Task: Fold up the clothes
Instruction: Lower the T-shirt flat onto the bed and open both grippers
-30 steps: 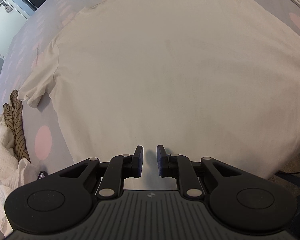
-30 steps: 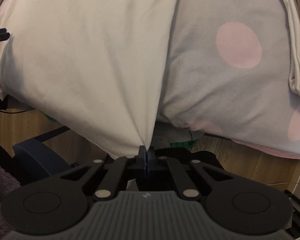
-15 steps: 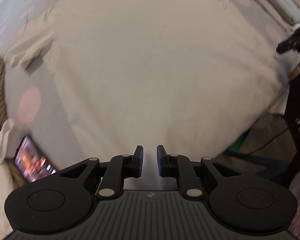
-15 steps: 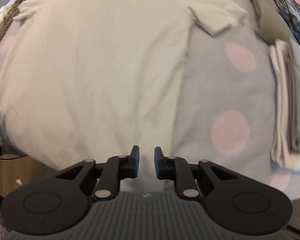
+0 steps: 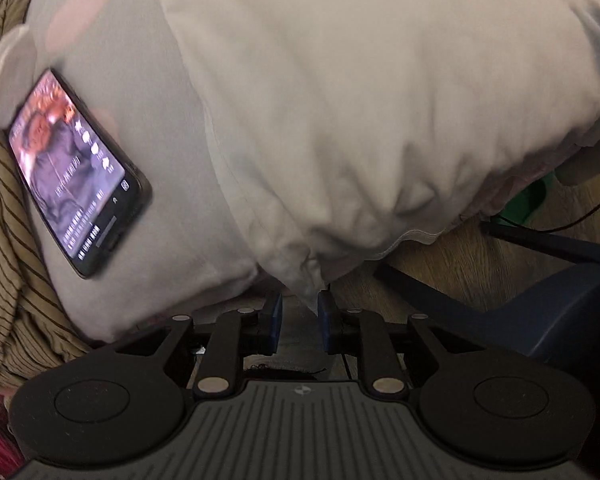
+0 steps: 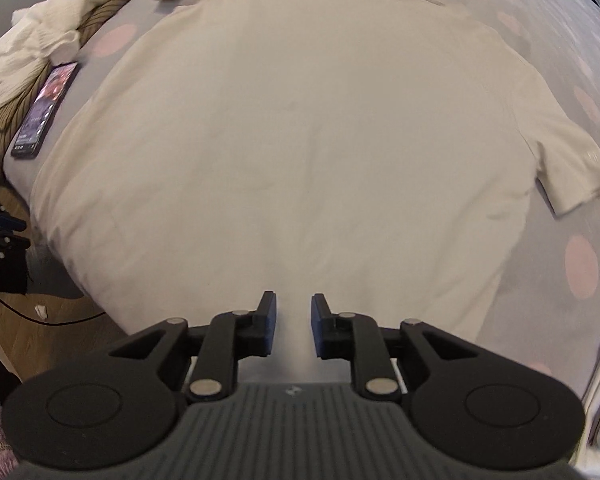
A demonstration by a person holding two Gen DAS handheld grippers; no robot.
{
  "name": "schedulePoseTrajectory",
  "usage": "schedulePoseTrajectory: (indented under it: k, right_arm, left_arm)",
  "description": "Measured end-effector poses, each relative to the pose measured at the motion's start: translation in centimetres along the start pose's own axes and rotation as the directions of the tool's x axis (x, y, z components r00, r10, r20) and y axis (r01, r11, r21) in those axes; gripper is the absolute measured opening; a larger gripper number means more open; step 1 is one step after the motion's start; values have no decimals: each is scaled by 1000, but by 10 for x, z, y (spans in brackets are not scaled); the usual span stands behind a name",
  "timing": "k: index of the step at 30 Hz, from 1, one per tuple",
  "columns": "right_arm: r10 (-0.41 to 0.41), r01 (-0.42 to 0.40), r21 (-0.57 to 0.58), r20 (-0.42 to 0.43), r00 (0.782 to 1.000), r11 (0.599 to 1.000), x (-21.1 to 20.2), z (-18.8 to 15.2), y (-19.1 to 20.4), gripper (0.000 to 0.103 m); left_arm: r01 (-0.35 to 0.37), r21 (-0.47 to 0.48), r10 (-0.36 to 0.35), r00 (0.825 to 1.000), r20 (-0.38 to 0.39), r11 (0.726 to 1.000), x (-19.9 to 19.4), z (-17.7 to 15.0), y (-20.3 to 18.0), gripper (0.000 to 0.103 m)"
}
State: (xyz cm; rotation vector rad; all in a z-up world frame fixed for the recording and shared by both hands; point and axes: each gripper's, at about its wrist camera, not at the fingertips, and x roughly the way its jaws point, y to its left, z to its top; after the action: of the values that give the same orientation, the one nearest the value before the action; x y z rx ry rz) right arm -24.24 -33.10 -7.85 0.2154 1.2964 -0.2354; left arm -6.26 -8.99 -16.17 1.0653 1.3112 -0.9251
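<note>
A cream short-sleeved T-shirt [image 6: 300, 140] lies spread flat on a bed covered by a grey sheet with pink dots [image 6: 580, 264], its hem draping over the near edge of the mattress. In the right wrist view the right gripper [image 6: 293, 326] hangs above the lower middle of the shirt with its jaws parted and nothing between them; one short sleeve [image 6: 572, 176] sticks out to the right on the sheet. To the left of the shirt a smartphone [image 6: 46, 110] with a lit screen lies on the sheet, just beside a heap of clothing made of a brown striped garment [image 6: 16, 104] and a white crinkled one [image 6: 48, 40]. In the left wrist view the left gripper [image 5: 299, 320] sits low at the bed's edge, its jaws apart, with the hanging corner of the T-shirt [image 5: 360, 100] reaching down between the blue-padded fingers [image 5: 274, 316]; whether the cloth touches the pads I cannot tell, and the jaws are not closed on it. The smartphone [image 5: 76, 172] appears here too, at the left on the sheet [image 5: 148, 92], next to the brown striped garment [image 5: 12, 248]. Below the mattress a wooden floor [image 5: 480, 264] shows, with the dark blue base of a chair [image 5: 548, 300] and a black cable at the right.
</note>
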Motion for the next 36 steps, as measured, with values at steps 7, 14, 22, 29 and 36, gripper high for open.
schedulePoseTrajectory:
  k: [7, 14, 22, 29, 36]
  right_arm:
    - [-5, 6, -69, 4, 1000, 998, 8, 8, 17, 22]
    - [-16, 15, -86, -7, 1000, 996, 11, 9, 20, 22]
    - [-24, 24, -103, -6, 1000, 994, 8, 10, 18, 22]
    - [-34, 33, -91, -13, 999, 995, 13, 13, 17, 22]
    - [-47, 48, -44, 14, 999, 998, 7, 25, 7, 22]
  left_arm:
    - [-15, -68, 14, 1000, -22, 998, 20, 6, -1, 18]
    - [43, -63, -48, 996, -79, 997, 8, -6, 7, 0]
    - [146, -149, -163, 980, -111, 978, -14, -20, 55, 0]
    - [196, -206, -229, 962, -147, 959, 4, -21, 63, 4]
    - [219, -260, -226, 974, 2, 940, -45, -19, 103, 17]
